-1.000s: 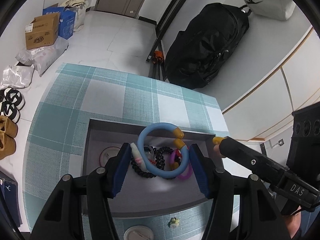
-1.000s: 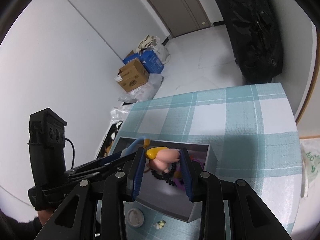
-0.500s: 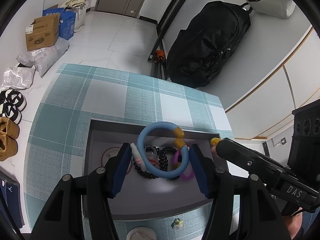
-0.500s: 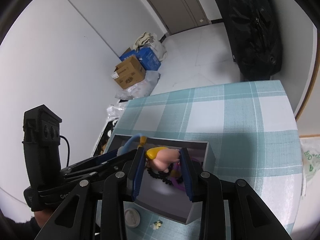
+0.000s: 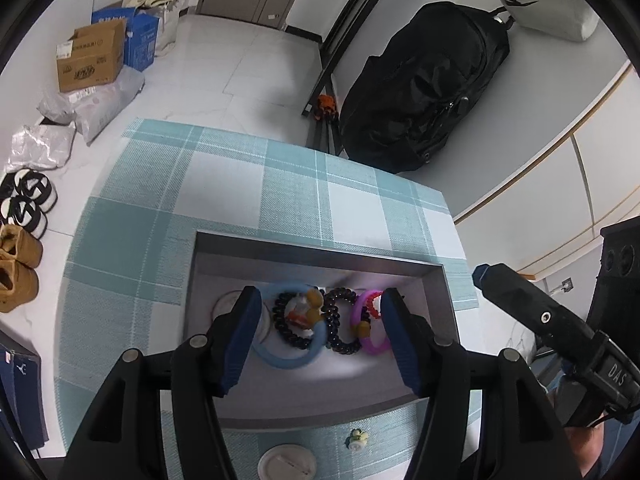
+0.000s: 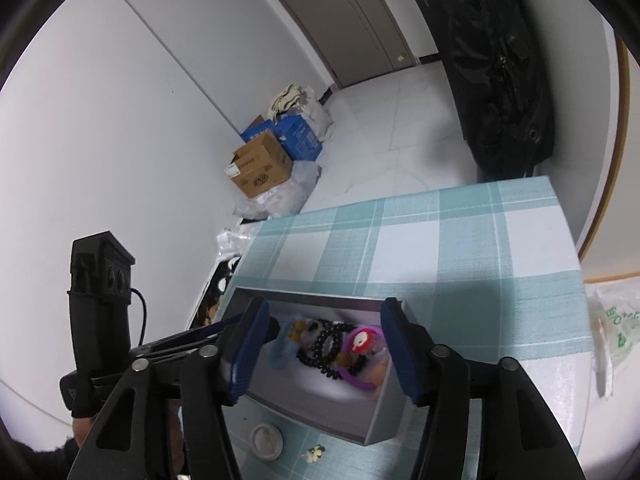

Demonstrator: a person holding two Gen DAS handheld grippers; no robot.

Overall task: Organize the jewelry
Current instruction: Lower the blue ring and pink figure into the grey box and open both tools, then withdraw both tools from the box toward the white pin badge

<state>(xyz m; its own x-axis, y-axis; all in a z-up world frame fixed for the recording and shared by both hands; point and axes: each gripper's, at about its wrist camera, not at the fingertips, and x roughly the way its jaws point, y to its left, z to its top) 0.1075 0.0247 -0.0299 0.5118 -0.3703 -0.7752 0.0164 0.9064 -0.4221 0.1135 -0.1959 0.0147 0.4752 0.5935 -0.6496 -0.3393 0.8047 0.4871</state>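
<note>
An open grey box (image 5: pixel 320 252) stands on the teal checked tablecloth (image 5: pixel 224 184). Inside it lie a light blue ring (image 5: pixel 280 360), blurred, black bead bracelets (image 5: pixel 340 328) and a purple ring (image 5: pixel 376 346). My left gripper (image 5: pixel 322 332) hangs over the box, its jaws opening, and the pads touch nothing. In the right wrist view my right gripper (image 6: pixel 324 348) is also opening wide above the box (image 6: pixel 316 412). A pink piece (image 6: pixel 378 374) lies loose on the box floor beside the purple ring (image 6: pixel 360 344). The blue ring (image 6: pixel 280 350) is at the left.
A white round lid (image 5: pixel 286 462) and a small yellow-white charm (image 5: pixel 357 438) lie on the cloth in front of the box. A black backpack (image 5: pixel 420 100) leans on the wall beyond the table. Cardboard boxes (image 5: pixel 90 56) and shoes (image 5: pixel 16 264) are on the floor to the left.
The blue ring has left the left pads and dropped into the box. The right jaws have spread, and the pink and yellow piece they held now lies in the box.
</note>
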